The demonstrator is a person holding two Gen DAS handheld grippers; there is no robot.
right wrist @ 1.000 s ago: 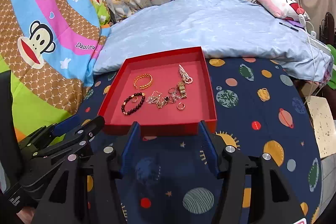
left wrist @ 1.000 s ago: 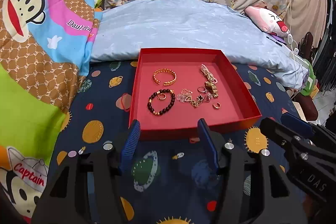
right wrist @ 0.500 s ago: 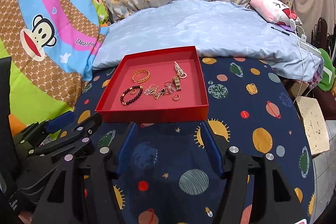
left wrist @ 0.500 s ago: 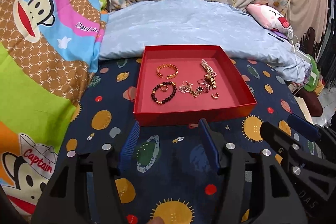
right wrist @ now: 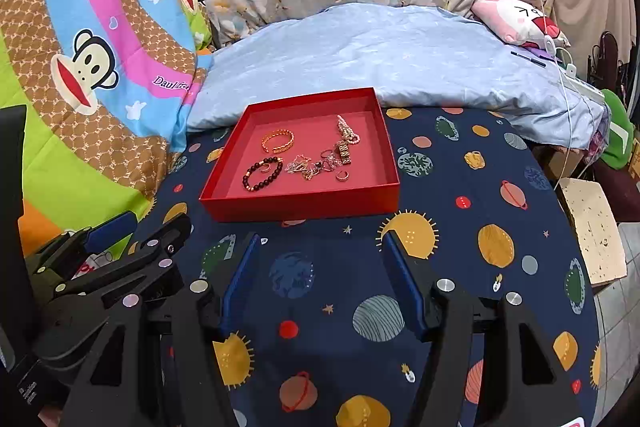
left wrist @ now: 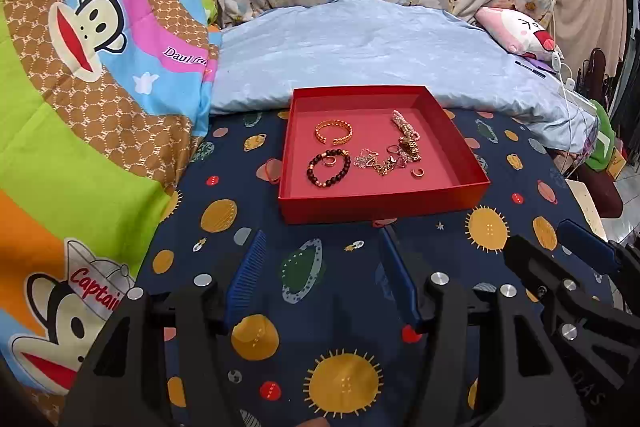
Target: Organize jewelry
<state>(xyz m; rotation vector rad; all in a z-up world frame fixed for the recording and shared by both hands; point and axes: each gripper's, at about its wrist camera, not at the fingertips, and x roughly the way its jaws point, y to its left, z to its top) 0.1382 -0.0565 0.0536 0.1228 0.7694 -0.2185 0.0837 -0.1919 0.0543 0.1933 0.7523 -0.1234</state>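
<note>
Left tongs (left wrist: pixel 320 279) at bottom centre of the left view: blue-padded fingers (left wrist: pixel 246 275) spread wide, nothing between them, hovering over the navy planet-print sheet (left wrist: pixel 224 239) of the bed. Right tongs (right wrist: pixel 320 279) likewise at bottom centre of the right view, wide apart, empty, touching nothing. Each pair shows at the lower edge of the other's view.

Beyond both, mid-frame: a shallow red tray (left wrist: pixel 382 201) resting on the sheet, lid off. Inside, nearest left, a dark bead bracelet (left wrist: pixel 328 169) with a small ring (left wrist: pixel 330 160) lying within its loop. To its right, a tangle of thin chains (left wrist: pixel 376 161), and a loose gold ring (left wrist: pixel 418 172). Further back, a gold cuff bangle (left wrist: pixel 333 132) at left; at right a gold link band (left wrist: pixel 410 147) and a pearl piece (left wrist: pixel 402 121).

Behind the tray, a pale blue pillow (left wrist: pixel 360 43); monkey-print blanket (left wrist: pixel 92 39) at left.
</note>
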